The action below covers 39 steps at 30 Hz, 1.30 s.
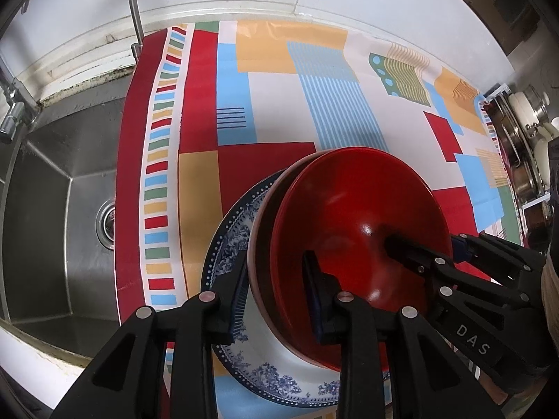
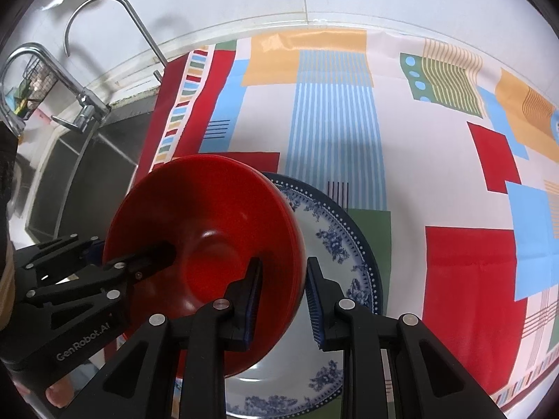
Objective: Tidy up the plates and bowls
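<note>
Red bowls [image 1: 356, 223], a nested stack, sat over a blue-and-white plate [image 1: 265, 380] on the patterned cloth [image 1: 279, 111]. At least two rims showed at the stack's edge; exact count unclear. Stack was tipped, mouth facing up and toward the cameras, its far rim raised off the plate. One plate, lying flat.

Left gripper [image 1: 276, 300] straddled the stack's left rim, one finger inside the top bowl, one outside. A gap showed between the outer pad and the rim; firm pinch could not be told.

Right gripper [image 2: 284, 300] straddled the opposite rim the same way, inner pad against the bowl wall, outer pad [image 2: 314, 307] apparently just off it; grip likewise uncertain.

Writing: "DAS" on the right gripper's body in the left view; "GenRobot.AI" on the left gripper's body in the right view.

Sink [image 1: 52, 188] lay left of the cloth; two taps [image 2: 115, 14] behind it.
</note>
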Motion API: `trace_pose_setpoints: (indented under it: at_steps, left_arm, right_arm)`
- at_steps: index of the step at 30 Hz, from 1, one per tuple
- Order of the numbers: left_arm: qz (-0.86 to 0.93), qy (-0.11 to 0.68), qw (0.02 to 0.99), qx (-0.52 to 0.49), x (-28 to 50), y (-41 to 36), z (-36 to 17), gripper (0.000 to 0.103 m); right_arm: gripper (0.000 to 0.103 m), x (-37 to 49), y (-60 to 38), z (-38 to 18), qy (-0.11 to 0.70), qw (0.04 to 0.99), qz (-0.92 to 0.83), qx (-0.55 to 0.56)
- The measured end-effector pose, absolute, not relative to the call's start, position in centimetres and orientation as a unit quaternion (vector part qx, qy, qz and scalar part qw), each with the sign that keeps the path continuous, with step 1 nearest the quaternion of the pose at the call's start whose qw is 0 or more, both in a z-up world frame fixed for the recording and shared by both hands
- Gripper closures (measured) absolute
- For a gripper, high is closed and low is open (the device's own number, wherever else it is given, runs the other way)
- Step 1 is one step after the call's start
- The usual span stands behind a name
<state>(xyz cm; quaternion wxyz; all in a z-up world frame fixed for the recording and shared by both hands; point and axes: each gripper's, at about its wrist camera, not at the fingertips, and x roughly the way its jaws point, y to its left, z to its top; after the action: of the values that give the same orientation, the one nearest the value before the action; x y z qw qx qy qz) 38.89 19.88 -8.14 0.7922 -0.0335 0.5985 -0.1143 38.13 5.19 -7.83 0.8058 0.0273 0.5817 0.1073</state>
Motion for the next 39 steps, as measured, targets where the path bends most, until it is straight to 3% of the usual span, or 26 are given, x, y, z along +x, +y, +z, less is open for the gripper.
trace_pose_setpoints:
  at_steps: [4,8,19,30,39]
  left_arm:
    - [-0.109,0.584,0.804,-0.029,38.5,20.0,-7.8,0.061]
    - [-0.090,0.560,0.824,-0.016,37.7,20.2,-6.8,0.059]
    - [-0.021,0.436,0.900,0.002,31.5,19.8,-1.9,0.019]
    - [0.004,0.367,0.930,0.012,22.1,14.8,0.3,0.004]
    - [0.017,0.311,0.949,0.039,13.4,10.8,2.2,0.002]
  right_arm:
    - [0.067,38.0,5.0,-7.8,0.576,0.808,0.112,0.043]
    - [0.053,37.4,5.0,-7.1,0.551,0.827,0.108,0.040]
    - [0.039,33.6,3.0,-3.2,0.463,0.882,0.082,0.013]
    - [0.023,25.0,-2.2,-0.7,0.381,0.922,0.070,-0.003]
    - [0.018,16.6,-6.8,0.6,0.340,0.939,0.057,0.014]
